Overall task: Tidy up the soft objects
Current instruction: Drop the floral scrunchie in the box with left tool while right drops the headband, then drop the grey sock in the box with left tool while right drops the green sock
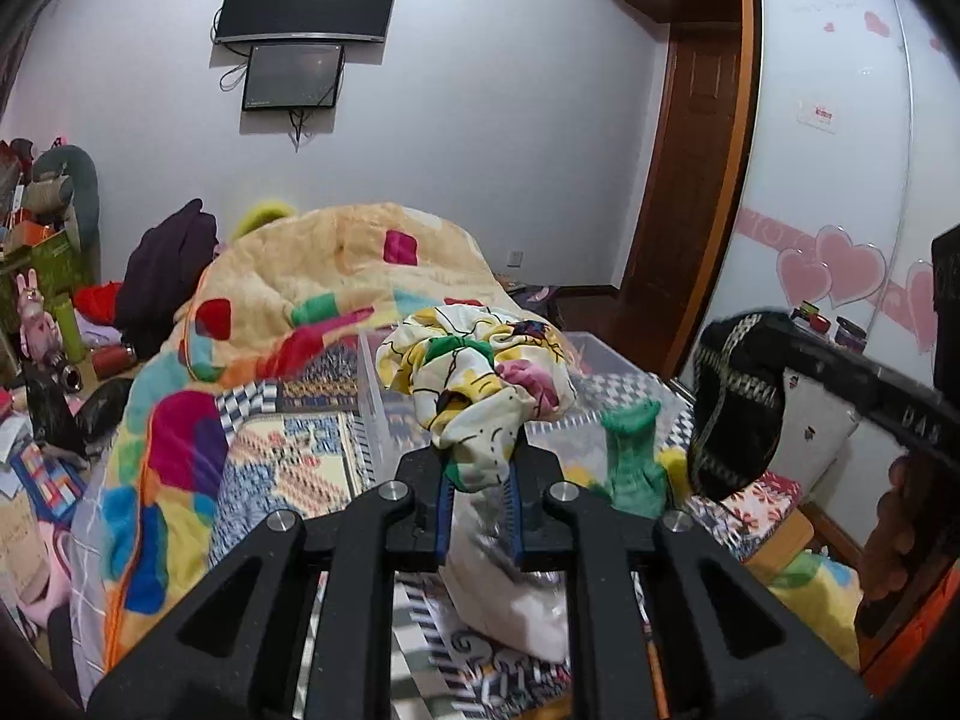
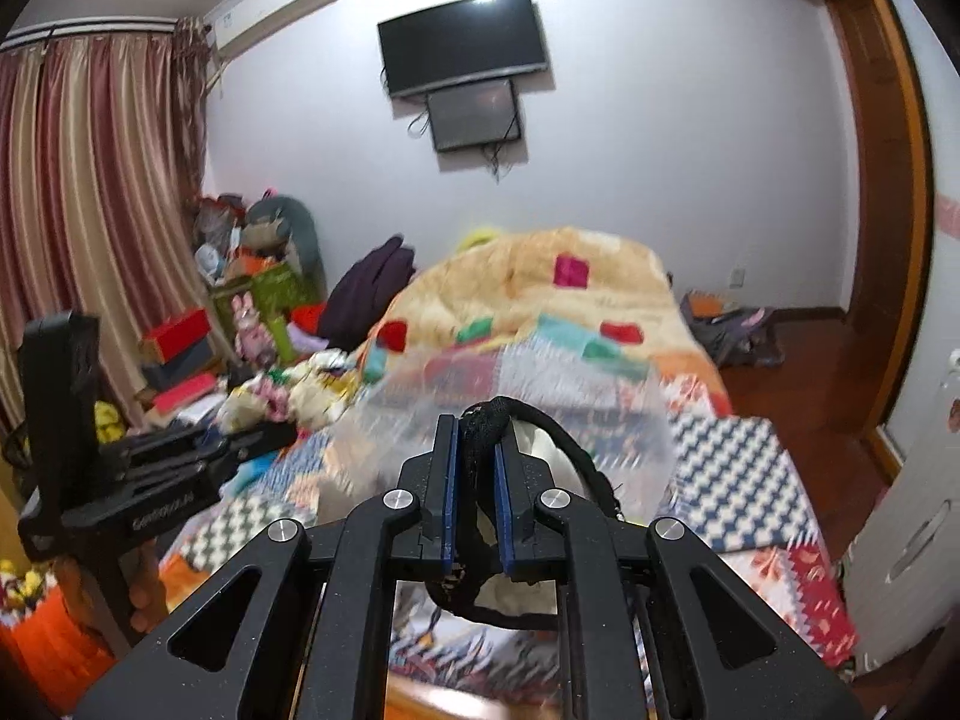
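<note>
My left gripper [image 1: 480, 468] is shut on a white cloth with yellow, green and pink print [image 1: 474, 366], held bunched up above the bed. It also shows in the right wrist view [image 2: 300, 390] at the left. My right gripper [image 2: 477, 450] is shut on a black knitted piece with a white pattern [image 2: 480, 426]; in the left wrist view that piece [image 1: 738, 402] hangs from the right gripper at the right. A clear plastic bin [image 1: 594, 354] stands on the bed ahead of both grippers. A green sock [image 1: 633, 462] lies beside it.
A rumpled peach quilt with coloured squares [image 1: 336, 276] covers the far bed. A patchwork blanket [image 2: 732, 480] lies under the bin. Boxes, toys and a dark coat [image 1: 168, 264] crowd the left side. A wardrobe with pink hearts [image 1: 840, 210] stands at the right.
</note>
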